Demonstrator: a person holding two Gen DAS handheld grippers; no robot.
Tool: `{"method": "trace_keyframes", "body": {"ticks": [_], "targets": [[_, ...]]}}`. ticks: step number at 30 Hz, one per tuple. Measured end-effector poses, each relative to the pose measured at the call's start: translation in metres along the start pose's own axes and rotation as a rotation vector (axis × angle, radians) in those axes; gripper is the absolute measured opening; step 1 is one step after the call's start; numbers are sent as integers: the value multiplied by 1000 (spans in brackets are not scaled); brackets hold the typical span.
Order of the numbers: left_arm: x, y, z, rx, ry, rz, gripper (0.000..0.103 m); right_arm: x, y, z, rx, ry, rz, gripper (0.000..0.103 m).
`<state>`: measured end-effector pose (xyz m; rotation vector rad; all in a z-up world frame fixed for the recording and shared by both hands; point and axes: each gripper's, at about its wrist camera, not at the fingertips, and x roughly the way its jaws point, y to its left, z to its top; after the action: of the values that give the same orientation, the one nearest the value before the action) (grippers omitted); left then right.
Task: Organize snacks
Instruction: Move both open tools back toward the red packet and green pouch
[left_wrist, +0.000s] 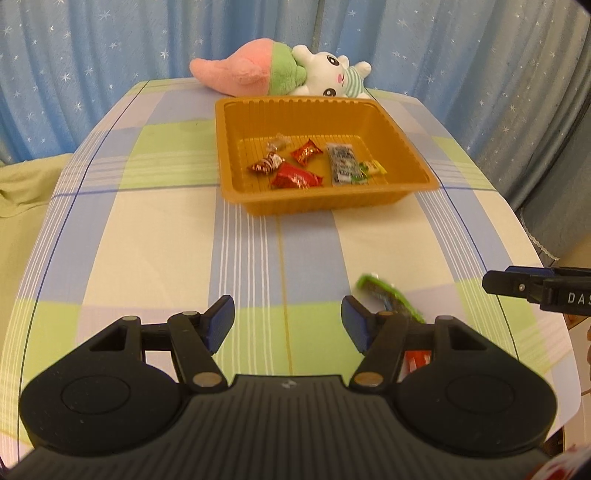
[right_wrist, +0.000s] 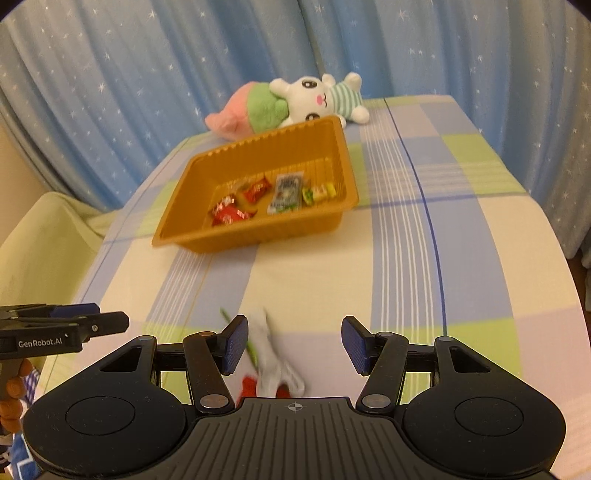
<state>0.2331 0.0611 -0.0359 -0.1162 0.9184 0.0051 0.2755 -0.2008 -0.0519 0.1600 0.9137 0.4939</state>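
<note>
Both grippers hover low over the near end of the checked blue, green and cream surface (left_wrist: 147, 236). Left gripper (left_wrist: 288, 321): blue-padded fingers spread wide, nothing between them. Right gripper (right_wrist: 291, 341): fingers likewise spread, with a blurred green-and-white snack packet (right_wrist: 273, 365) loose between them, nearer the left finger and not pinched. The same packet shows in the left wrist view as a green streak just beside the left gripper's right finger, so it lies between the two tools. A red wrapper (right_wrist: 249, 386) peeks out below it, partly hidden by the gripper body.

Progress: the shallow orange-brown plastic tray (left_wrist: 236, 110) at mid-surface already holds several sweets: red foil-wrapped pieces (left_wrist: 295, 177), a grey-white oblong sachet (left_wrist: 341, 162) and a small yellow-green candy (left_wrist: 373, 170). At least the green packet and the red wrapper remain outside, so the task appears well advanced but unfinished.

Surroundings: a pink-and-green plush carrot (left_wrist: 240, 70) and a white plush rabbit in striped clothing (left_wrist: 332, 74) lie just behind the tray, against a blue star-printed curtain (left_wrist: 110, 55). The stretch of surface between packet and tray looks unobstructed; the nearby opposite gripper is the only likely interference.
</note>
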Motion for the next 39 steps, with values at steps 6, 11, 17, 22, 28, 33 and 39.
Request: {"method": "trace_keyframes", "body": {"ticks": [6, 11, 17, 22, 28, 33, 39], "targets": [[-11, -4, -24, -7, 16, 1, 61, -10, 0, -26, 8, 37, -6, 57], [-18, -6, -39, -12, 33, -3, 61, -12, 5, -43, 6, 71, 5, 56], [-21, -10, -55, -10, 53, -10, 61, -12, 13, -59, -3, 104, 14, 57], [-20, -13, -65, -4, 75, -23, 61, -10, 18, -66, -8, 122, 19, 56], [-14, -25, -70, 29, 90, -58, 61, -9, 14, -73, 8, 132, -3, 56], [-5, -39, -68, 63, 88, -103, 61, -13, 5, -76, 41, 123, -26, 56], [11, -60, -60, 113, 92, -162, 61, -21, -9, -76, 91, 102, -60, 56]]}}
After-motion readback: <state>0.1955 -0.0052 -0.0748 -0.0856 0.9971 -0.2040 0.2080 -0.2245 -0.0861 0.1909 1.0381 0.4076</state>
